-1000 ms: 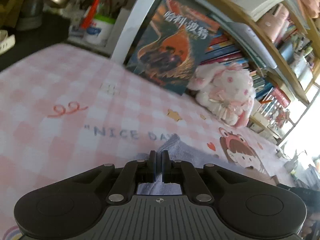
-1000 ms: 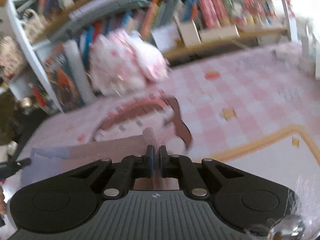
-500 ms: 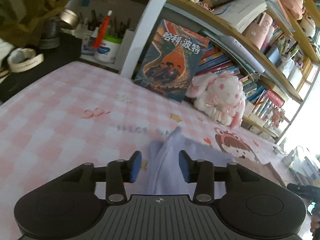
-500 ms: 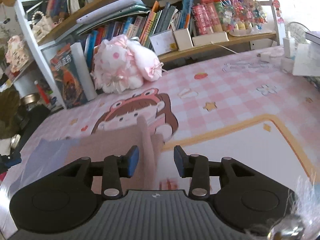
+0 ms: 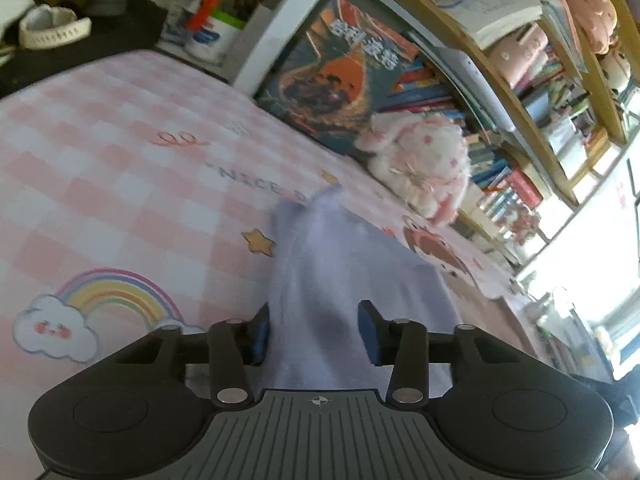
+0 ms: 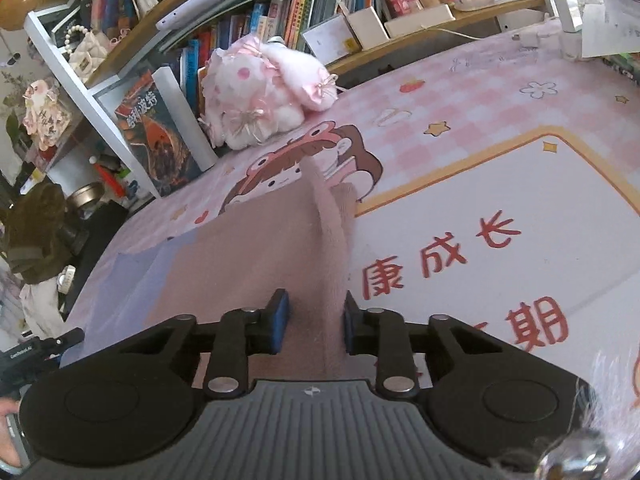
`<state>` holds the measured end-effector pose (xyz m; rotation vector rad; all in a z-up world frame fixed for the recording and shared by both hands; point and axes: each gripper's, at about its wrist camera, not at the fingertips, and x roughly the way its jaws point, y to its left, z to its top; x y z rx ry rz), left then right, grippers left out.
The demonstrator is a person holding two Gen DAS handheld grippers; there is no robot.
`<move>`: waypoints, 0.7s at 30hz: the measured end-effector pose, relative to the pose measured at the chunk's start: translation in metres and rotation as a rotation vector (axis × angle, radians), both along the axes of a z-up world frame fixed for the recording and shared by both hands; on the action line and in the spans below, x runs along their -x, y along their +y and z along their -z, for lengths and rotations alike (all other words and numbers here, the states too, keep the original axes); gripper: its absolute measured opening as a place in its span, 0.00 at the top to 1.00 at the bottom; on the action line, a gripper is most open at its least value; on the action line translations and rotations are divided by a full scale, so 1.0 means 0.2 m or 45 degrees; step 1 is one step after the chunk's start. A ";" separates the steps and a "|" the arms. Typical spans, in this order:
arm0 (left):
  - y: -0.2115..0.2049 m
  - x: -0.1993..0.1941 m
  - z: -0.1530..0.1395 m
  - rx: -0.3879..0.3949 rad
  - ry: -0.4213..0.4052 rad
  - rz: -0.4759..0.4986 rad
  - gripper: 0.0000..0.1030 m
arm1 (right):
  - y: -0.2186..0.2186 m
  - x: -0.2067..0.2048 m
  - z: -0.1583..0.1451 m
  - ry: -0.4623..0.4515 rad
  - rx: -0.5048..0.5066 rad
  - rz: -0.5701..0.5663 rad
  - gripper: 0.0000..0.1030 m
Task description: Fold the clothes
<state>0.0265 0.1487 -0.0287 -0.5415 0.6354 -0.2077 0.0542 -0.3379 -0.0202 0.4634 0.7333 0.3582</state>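
Observation:
A soft cloth lies on the pink checked table cover (image 5: 100, 148), lavender (image 5: 340, 264) at its left end and dusty pink (image 6: 260, 248) at its right end. My left gripper (image 5: 315, 332) sits low over the lavender end; a raised fold of cloth runs between its blue pads (image 5: 261, 332). Its jaws are closing, with a gap still showing. My right gripper (image 6: 314, 322) straddles a ridge of the pink end, its jaws also closing and its pads (image 6: 280, 320) standing just off the fabric. The cloth's far corners stick up, loose.
A pink-and-white plush bunny (image 6: 260, 92) and an upright dark book (image 5: 336, 76) stand at the table's back edge below crowded bookshelves (image 6: 320, 4). A cup of pens (image 5: 212, 36) sits at the back left. A white charger (image 6: 568, 16) is at the far right.
Both grippers were shut on the cloth's corners a second ago, then let go and opened. Both have drawn back along the cloth, and the right jaws have since narrowed a little.

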 end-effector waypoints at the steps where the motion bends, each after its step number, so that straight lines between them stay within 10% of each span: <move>1: -0.01 0.00 0.00 -0.038 -0.006 0.002 0.73 | 0.01 0.00 0.00 -0.003 -0.006 -0.001 0.82; 6: 0.11 0.00 -0.04 -0.023 -0.049 -0.073 0.85 | 0.10 -0.02 -0.01 -0.004 -0.070 -0.026 0.82; 21: 0.30 0.00 0.03 0.010 -0.009 -0.225 0.80 | 0.33 -0.09 0.02 -0.021 -0.081 -0.108 0.83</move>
